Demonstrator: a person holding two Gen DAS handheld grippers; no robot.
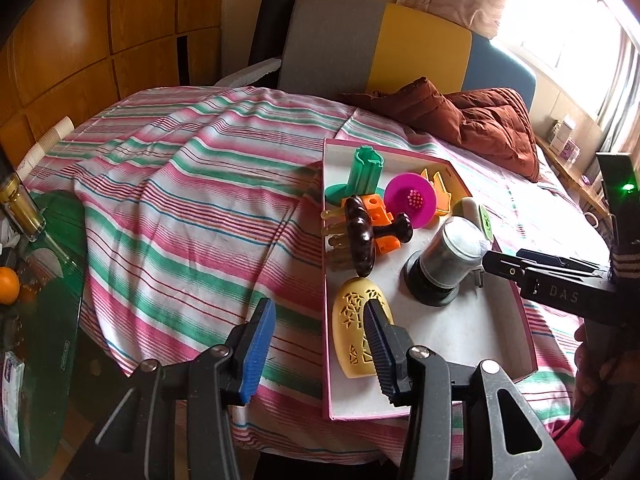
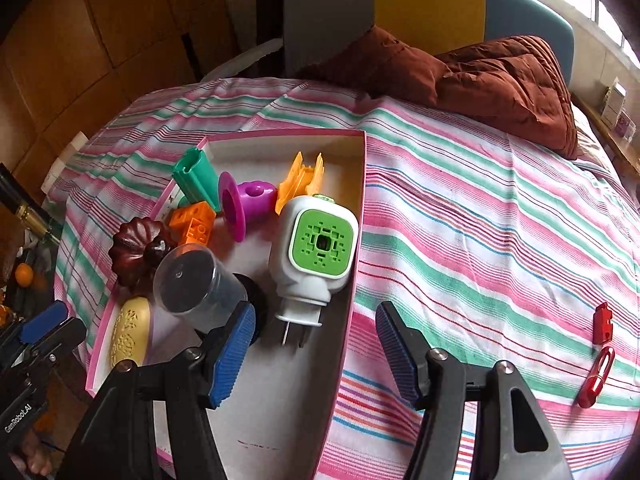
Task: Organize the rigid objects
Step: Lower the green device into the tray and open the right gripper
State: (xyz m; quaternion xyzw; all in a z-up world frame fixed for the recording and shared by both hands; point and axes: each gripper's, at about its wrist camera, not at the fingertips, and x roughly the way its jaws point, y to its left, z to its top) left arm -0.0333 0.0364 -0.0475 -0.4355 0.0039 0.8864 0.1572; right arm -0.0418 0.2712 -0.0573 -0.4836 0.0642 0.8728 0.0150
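Note:
A pink-edged box (image 1: 496, 344) (image 2: 356, 216) on the striped cloth holds a green tube (image 1: 362, 174), magenta funnel (image 1: 412, 199), orange blocks (image 1: 380, 212), dark brown knob (image 1: 362, 240), yellow oval case (image 1: 354, 332), clear jar with black base (image 1: 448, 260) (image 2: 196, 286) and a white plug with green face (image 2: 316, 252). My left gripper (image 1: 318, 354) is open, straddling the box's left wall by the yellow case. My right gripper (image 2: 316, 354) is open and empty over the box's right wall. A red clip (image 2: 598, 376) lies on the cloth at right.
A brown quilted jacket (image 1: 480, 120) lies at the back of the bed. A chair back in grey, yellow and blue (image 1: 400, 40) stands behind. A glass side table (image 1: 44, 280) with a bottle and an orange is at left.

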